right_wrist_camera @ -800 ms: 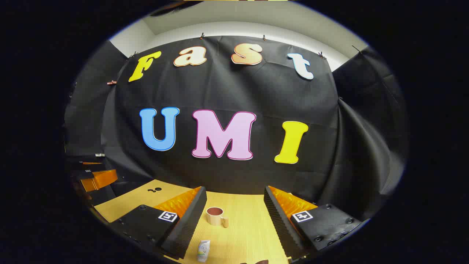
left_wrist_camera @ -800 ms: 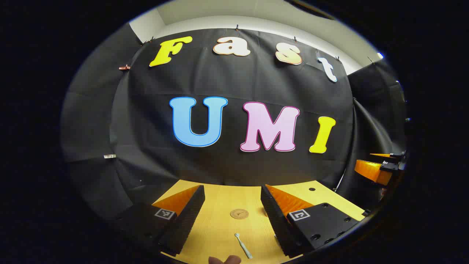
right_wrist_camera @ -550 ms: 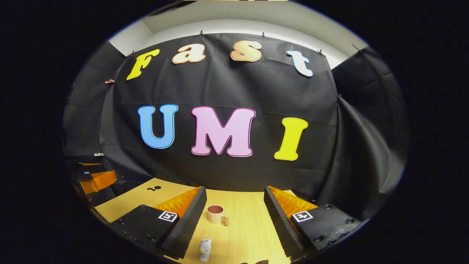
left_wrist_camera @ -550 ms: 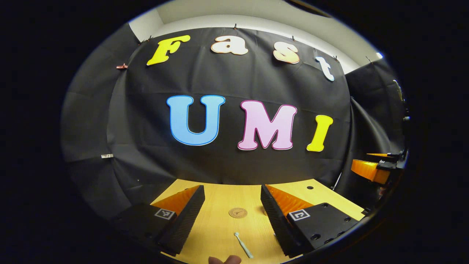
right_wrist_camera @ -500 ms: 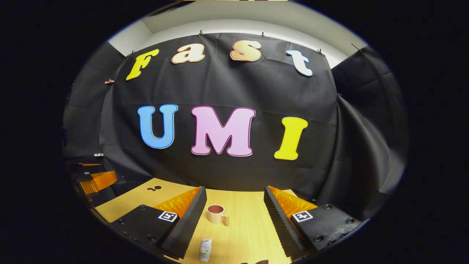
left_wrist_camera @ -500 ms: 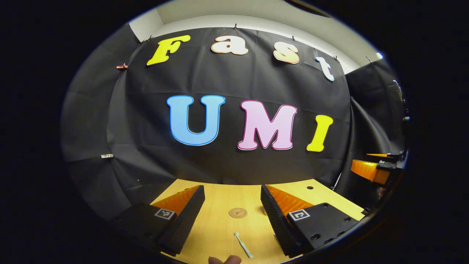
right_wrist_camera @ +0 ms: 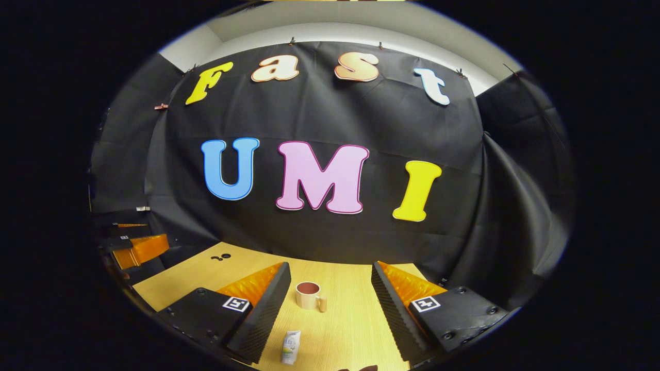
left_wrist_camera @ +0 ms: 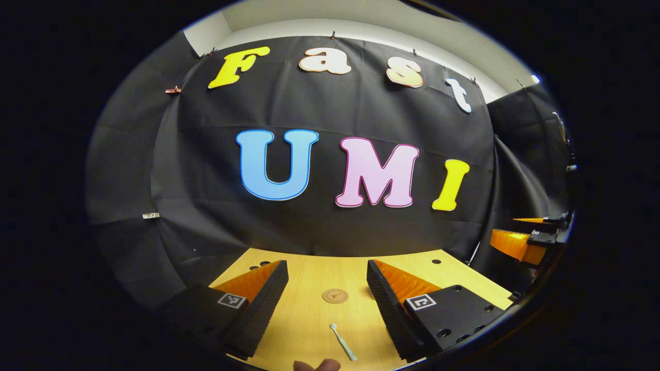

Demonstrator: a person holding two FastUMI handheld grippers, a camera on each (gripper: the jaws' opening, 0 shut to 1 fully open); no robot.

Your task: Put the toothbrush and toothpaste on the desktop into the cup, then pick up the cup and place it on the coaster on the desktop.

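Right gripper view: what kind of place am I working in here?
Most likely a staged recording booth, not a real bathroom: a black cloth wall hangs behind a bare wooden desktop, set with just a cup and a toothpaste tube.

Wooden table [left_wrist_camera: 314, 319]: pale yellow top with visible grain, two small dark holes [right_wrist_camera: 223, 256] near its far left corner, one more hole [left_wrist_camera: 436, 262] towards its far right. Black cloth wall [right_wrist_camera: 319, 123]: hangs behind the table's far edge, creased, clipped along the top. White wall [left_wrist_camera: 361, 23]: visible above the cloth.
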